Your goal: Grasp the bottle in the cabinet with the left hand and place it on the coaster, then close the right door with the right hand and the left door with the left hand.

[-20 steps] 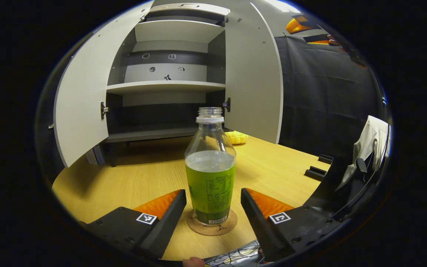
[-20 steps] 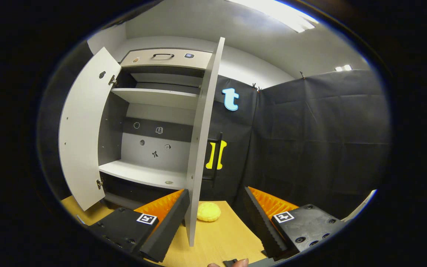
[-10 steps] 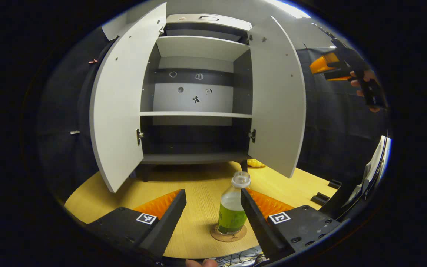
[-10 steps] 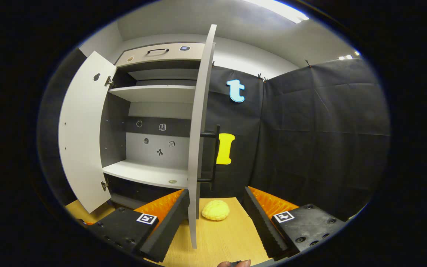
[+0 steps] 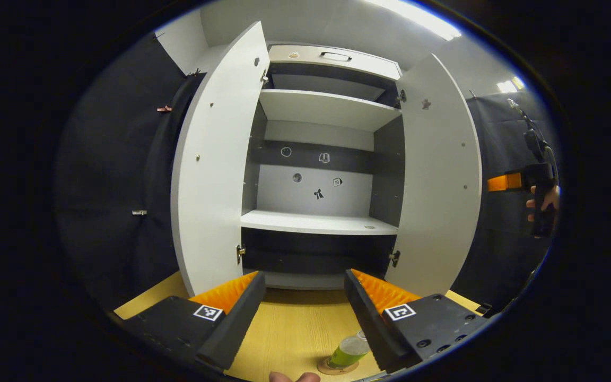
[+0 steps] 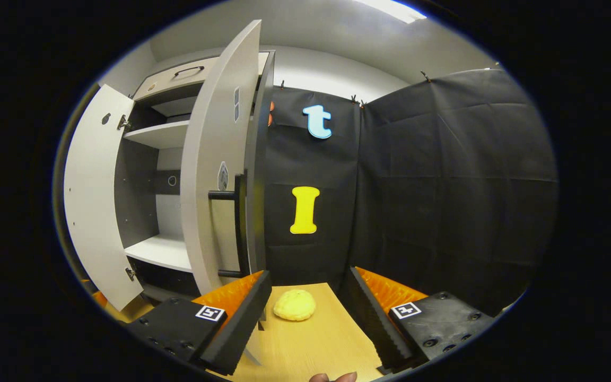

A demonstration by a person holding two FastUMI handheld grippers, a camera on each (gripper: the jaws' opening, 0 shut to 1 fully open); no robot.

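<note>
Green-labelled clear plastic bottle [image 5: 350, 350] upright on the round cork coaster [image 5: 337, 366], cabinet doors both open.

In the left gripper view the bottle stands with its long axis vertical, neck up, on the wooden tabletop [image 5: 295, 329], just beside the left gripper [image 5: 305, 310], whose fingers are spread wide and hold nothing. The white left door [image 5: 215, 170] and white right door [image 5: 438, 180] hang open. In the right gripper view the right gripper [image 6: 308, 313] is likewise wide apart and empty, near the right door's black bar handle [image 6: 239, 223], with a yellow sponge-like lump [image 6: 295, 305] ahead.
</note>
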